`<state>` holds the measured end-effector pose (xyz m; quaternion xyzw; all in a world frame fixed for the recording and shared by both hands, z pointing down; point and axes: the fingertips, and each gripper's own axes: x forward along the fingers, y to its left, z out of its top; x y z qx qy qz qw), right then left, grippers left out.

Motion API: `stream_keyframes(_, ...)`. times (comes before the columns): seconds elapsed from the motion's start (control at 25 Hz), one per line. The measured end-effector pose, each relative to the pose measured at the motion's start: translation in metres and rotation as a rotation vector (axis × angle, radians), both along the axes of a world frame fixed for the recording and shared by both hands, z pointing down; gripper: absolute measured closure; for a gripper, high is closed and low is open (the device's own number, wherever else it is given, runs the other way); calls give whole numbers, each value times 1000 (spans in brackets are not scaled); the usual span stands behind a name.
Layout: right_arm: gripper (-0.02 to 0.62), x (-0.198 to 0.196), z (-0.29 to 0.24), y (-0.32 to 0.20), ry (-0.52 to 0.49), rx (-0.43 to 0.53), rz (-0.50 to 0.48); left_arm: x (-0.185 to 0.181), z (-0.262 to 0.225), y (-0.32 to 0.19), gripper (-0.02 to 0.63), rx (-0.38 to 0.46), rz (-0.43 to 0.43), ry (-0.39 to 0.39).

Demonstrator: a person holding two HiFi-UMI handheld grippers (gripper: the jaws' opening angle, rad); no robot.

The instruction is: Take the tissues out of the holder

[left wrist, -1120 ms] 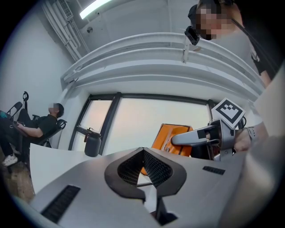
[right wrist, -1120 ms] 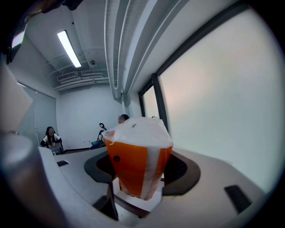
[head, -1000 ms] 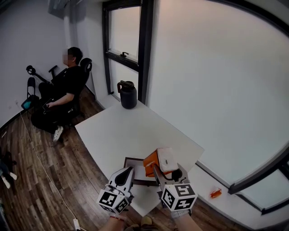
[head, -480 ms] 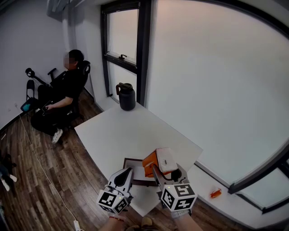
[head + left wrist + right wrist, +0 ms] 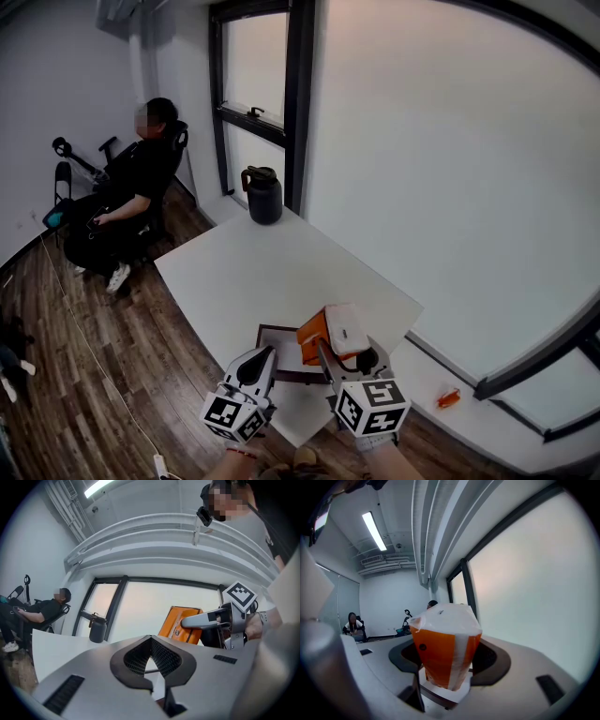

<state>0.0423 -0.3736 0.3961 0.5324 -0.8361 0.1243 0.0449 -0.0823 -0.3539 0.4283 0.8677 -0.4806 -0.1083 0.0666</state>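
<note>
Around me first: white table [image 5: 281,272], a black jug [image 5: 263,195] at its far corner by the window, well away from my work. A person sits in a chair [image 5: 131,187] at upper left, far off. A small orange thing [image 5: 447,401] lies on the floor at lower right. Nothing stands between my tools and the job.

The dark flat holder [image 5: 277,339] lies near the table's near edge, lower centre of the head view. The orange tissue pack [image 5: 339,328], white on top, is at the holder's right side, and my right gripper [image 5: 330,354] has it clamped between both jaws. I can't tell whether the pack rests on the holder or is clear of it.

My left gripper [image 5: 267,354] hangs just left of the pack over the holder, jaws closed tip to tip with nothing in them, pointing toward the far side of the table. Both grippers sit side by side at the bottom of the frame.

Against a second ago, barely any change: same grip on the pack, both tools in nearly the same spot.
</note>
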Motion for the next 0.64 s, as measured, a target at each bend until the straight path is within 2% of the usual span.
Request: stream_keyframes(0.64,319,-1,8,-7,1,-10,-1,-3,-2,-6,601,-2,-6,11)
